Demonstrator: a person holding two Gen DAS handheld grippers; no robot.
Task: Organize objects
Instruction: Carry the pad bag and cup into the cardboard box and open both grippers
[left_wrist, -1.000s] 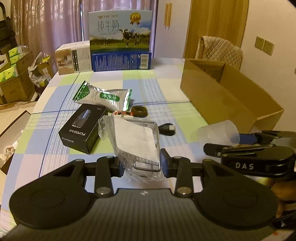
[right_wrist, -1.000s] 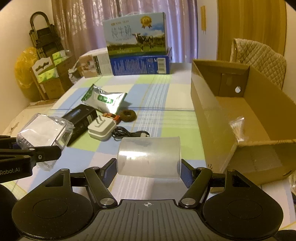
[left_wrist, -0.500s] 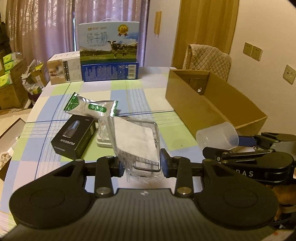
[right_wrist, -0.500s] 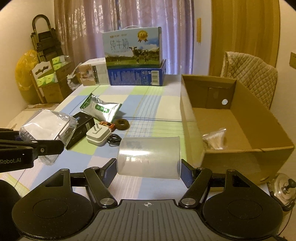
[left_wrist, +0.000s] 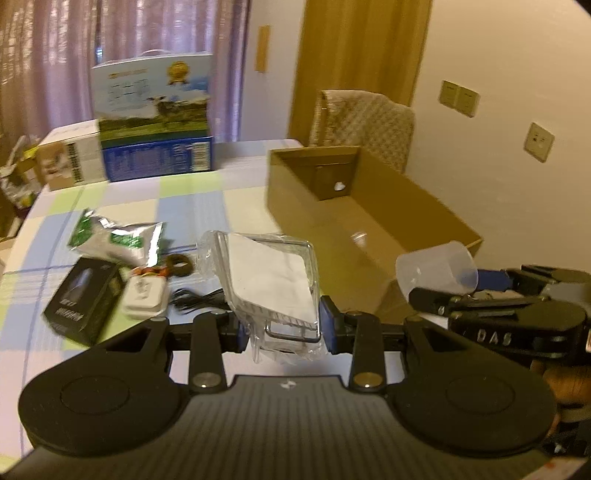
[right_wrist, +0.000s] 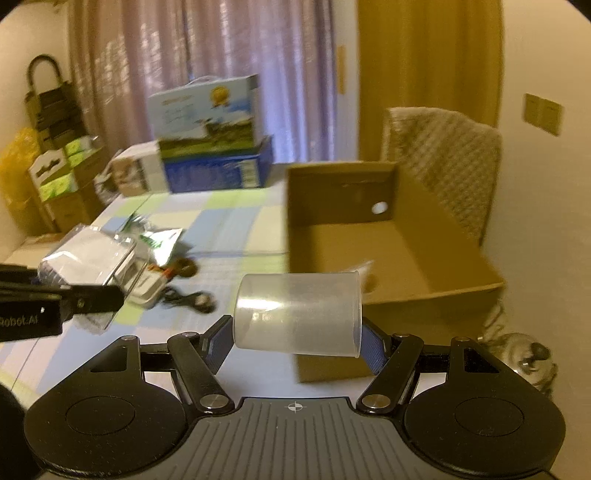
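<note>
My left gripper (left_wrist: 282, 328) is shut on a clear plastic packet (left_wrist: 271, 280) with a white sheet inside, held above the checked tablecloth. My right gripper (right_wrist: 297, 341) is shut on a translucent plastic cup (right_wrist: 299, 314) lying on its side between the pads. The open cardboard box (right_wrist: 424, 295) sits just ahead and right of the cup, and a small clear bag (right_wrist: 364, 267) lies inside it. In the left wrist view the cup (left_wrist: 436, 271) and right gripper hover at the near right corner of the box (left_wrist: 321, 221).
On the tablecloth (left_wrist: 192, 206) lie a green-white pouch (left_wrist: 118, 240), a black box (left_wrist: 79, 299), a white charger with cable (left_wrist: 146, 295) and a dark ring (left_wrist: 179, 263). A milk carton case (left_wrist: 155, 114) stands at the far edge. A padded chair (right_wrist: 443, 158) stands behind the box.
Both grippers have risen and swung right toward the cardboard box, still holding the packet and the cup. The views are blurred by the motion.
</note>
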